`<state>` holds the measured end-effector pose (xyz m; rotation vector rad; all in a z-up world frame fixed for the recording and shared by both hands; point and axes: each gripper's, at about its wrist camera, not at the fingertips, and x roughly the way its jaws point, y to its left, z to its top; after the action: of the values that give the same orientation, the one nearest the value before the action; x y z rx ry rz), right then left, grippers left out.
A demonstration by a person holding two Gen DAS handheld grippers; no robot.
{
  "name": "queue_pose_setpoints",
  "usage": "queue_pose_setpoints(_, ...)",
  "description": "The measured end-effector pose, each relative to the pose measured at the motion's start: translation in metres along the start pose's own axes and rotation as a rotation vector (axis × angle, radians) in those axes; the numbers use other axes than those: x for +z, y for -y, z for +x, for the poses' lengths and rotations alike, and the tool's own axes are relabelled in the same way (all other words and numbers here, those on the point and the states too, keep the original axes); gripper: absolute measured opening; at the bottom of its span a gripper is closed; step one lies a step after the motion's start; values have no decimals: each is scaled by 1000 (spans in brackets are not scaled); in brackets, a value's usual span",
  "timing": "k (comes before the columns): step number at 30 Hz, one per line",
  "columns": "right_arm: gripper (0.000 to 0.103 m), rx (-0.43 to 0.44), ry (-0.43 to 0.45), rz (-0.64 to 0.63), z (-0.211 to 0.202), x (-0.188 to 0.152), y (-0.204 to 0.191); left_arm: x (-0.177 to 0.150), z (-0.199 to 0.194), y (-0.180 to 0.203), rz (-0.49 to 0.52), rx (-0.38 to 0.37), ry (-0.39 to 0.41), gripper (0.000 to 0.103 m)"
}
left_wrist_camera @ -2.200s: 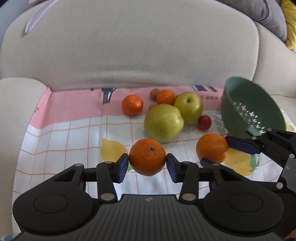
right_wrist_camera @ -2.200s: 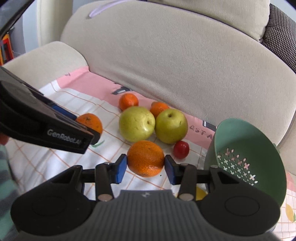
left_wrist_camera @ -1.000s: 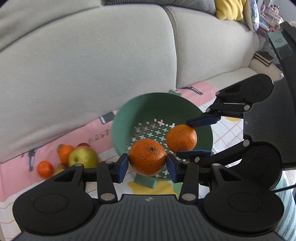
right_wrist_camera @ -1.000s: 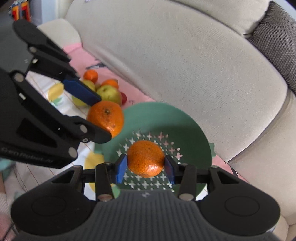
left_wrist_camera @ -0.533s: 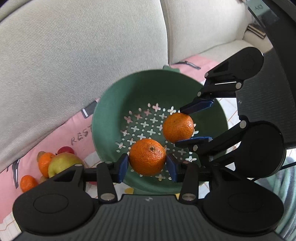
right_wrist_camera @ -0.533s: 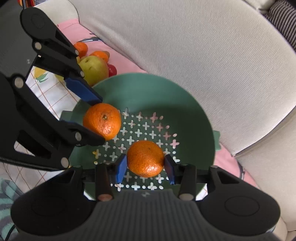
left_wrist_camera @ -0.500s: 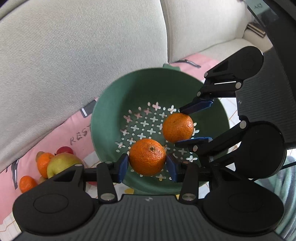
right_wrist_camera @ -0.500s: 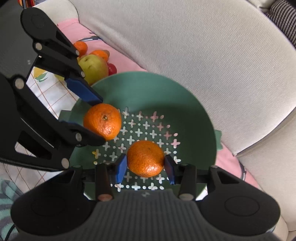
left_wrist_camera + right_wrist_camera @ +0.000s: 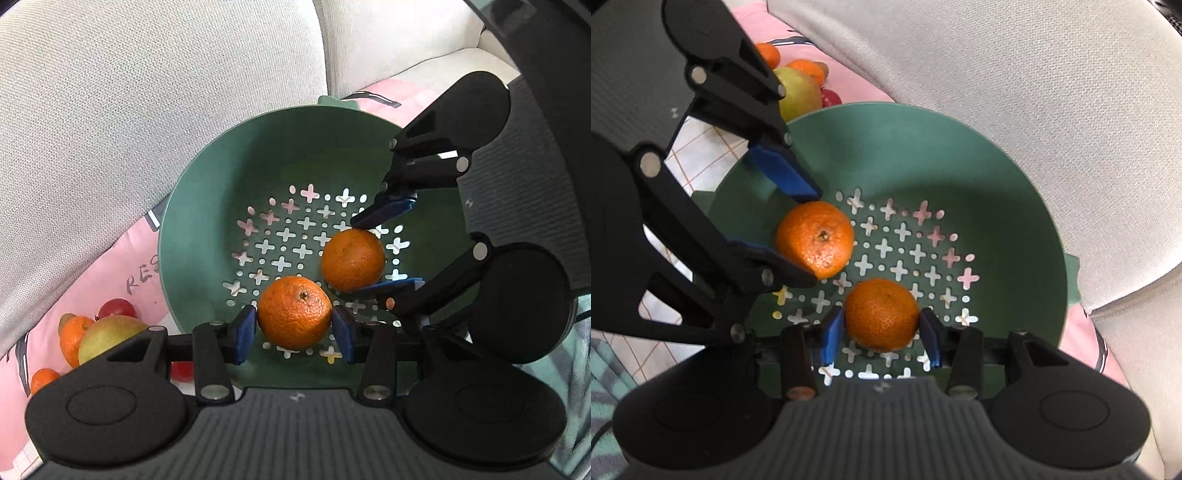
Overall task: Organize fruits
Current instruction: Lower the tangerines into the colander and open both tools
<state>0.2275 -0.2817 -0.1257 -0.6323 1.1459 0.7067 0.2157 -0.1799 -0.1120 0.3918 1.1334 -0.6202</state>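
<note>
Two oranges are clamped, one (image 9: 294,313) by the left gripper (image 9: 294,334), the other (image 9: 881,314) by the right gripper (image 9: 881,334), and have been lowered deeper into the green colander (image 9: 207,206) than a second ago. A pear (image 9: 107,338) and a red fruit (image 9: 116,308) are seen beside it; only the right view shows the striped sleeve (image 9: 605,373).

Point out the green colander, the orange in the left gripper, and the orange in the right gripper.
green colander (image 9: 207,236), left wrist view, bare inner wall.
orange in the left gripper (image 9: 294,312), left wrist view, middle of its peel.
orange in the right gripper (image 9: 881,314), right wrist view, middle of its peel.
</note>
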Motion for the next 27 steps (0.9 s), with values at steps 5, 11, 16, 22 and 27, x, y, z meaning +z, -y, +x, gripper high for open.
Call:
queue_pose_setpoints(5, 42, -4, -5, -4, -1, -4, 0, -2, -2, 1, -6, -6, -6, 51)
queue_pose_setpoints(11, 43, -15, -12, 7, 0, -6, 1, -3, -1, -1, -26, -6, -9, 50)
queue_pose_setpoints(16, 44, -26, -21, 5, -6, -5, 1, 0, -9, 0, -50, 3, -7, 52)
queue_pose_setpoints(22, 53, -41, -23, 18, -18, -2, -1, 1, -30, 2, -68, 19, 28, 53)
queue_pose_setpoints(27, 56, -66, -7, 32, -31, 0, -5, -5, -49, 0, -84, 38, 36, 54)
